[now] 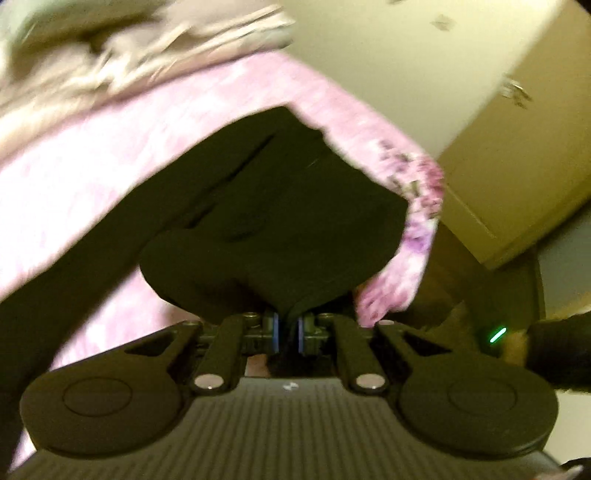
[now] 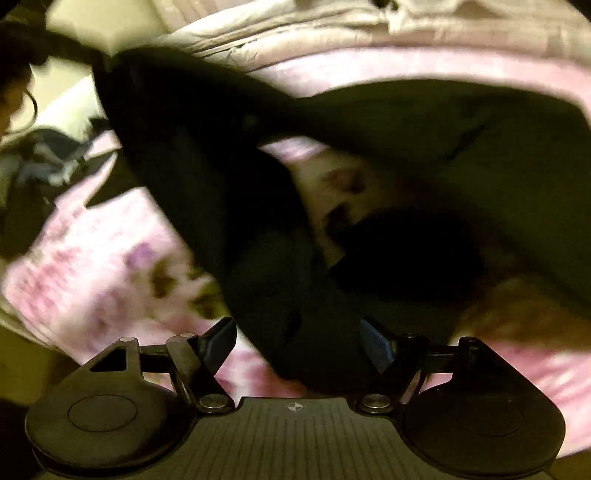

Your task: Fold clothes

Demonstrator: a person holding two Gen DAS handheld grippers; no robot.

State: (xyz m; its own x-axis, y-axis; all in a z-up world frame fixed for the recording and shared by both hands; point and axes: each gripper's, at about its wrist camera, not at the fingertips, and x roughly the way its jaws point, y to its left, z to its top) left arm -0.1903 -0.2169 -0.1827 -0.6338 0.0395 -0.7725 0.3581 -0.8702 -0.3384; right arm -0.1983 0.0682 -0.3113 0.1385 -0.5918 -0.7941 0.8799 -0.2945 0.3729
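A black garment (image 1: 280,206) lies spread over a pink floral bedspread (image 1: 92,177). My left gripper (image 1: 288,329) is shut on a bunched edge of this garment, which fans out ahead of the blue pads (image 1: 275,328). In the right wrist view the black garment (image 2: 229,192) is lifted and twisted, a long strip running from the upper left down between the fingers. My right gripper (image 2: 297,338) stands open with its fingers (image 2: 221,334) wide apart on either side of that strip. Both views are motion-blurred.
A beige quilt (image 1: 110,48) is heaped at the far side of the bed (image 2: 332,26). A pale wall and cupboard door (image 1: 517,155) stand right of the bed. A dark sleeve (image 1: 554,350) shows at the right edge. Crumpled grey-blue clothing (image 2: 48,162) lies at left.
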